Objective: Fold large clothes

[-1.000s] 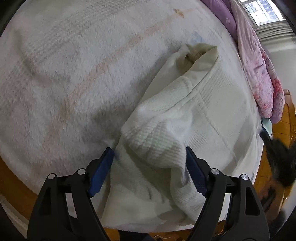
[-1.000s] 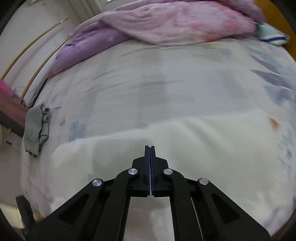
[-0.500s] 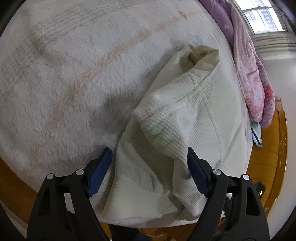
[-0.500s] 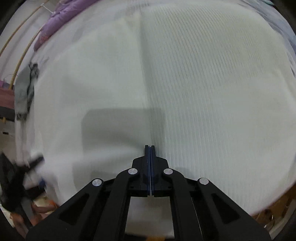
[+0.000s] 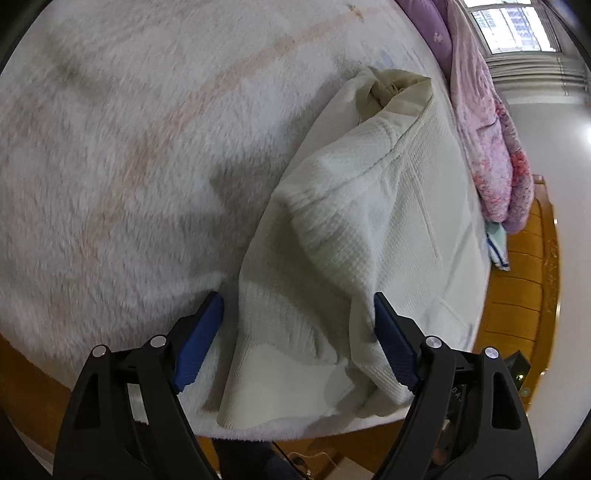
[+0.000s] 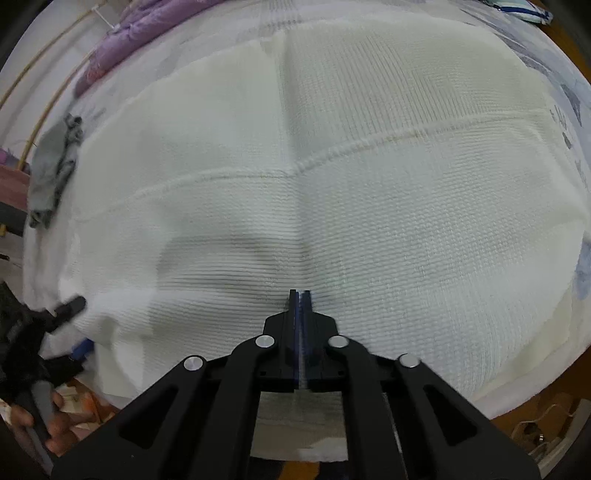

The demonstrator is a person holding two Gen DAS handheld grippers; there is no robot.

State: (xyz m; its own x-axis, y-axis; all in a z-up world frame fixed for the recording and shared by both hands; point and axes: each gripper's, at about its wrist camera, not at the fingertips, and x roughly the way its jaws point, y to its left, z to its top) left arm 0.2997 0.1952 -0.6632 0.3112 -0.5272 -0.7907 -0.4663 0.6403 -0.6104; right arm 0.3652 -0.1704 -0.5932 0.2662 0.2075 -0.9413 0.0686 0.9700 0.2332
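Note:
A cream waffle-knit garment [image 5: 369, 221] lies on the bed, bunched into a raised fold at the near edge. My left gripper [image 5: 295, 299] straddles that fold and its jaws are closing. The right pad [image 5: 391, 343] brushes the cloth, while the left pad [image 5: 199, 339] stands clear of it. In the right wrist view the garment [image 6: 369, 184] spreads flat with a seam across it. My right gripper [image 6: 300, 293] points down just over it, jaws parting by a thin slit, nothing clearly pinched. The left gripper [image 6: 77, 326] also shows at the garment's left edge.
A fluffy white blanket [image 5: 129, 147] covers the bed. A pink quilt [image 5: 491, 147] and a purple one [image 6: 140, 33] are piled along the far side. A grey rag [image 6: 55, 166] lies at the left. The wooden bed frame [image 5: 524, 295] borders the mattress. A person's hand [image 6: 48, 424] holds the left tool.
My right gripper swept from the bare sheet over onto the garment, and a thin slit has opened between its jaws. The left gripper edged closer along the bunched fold.

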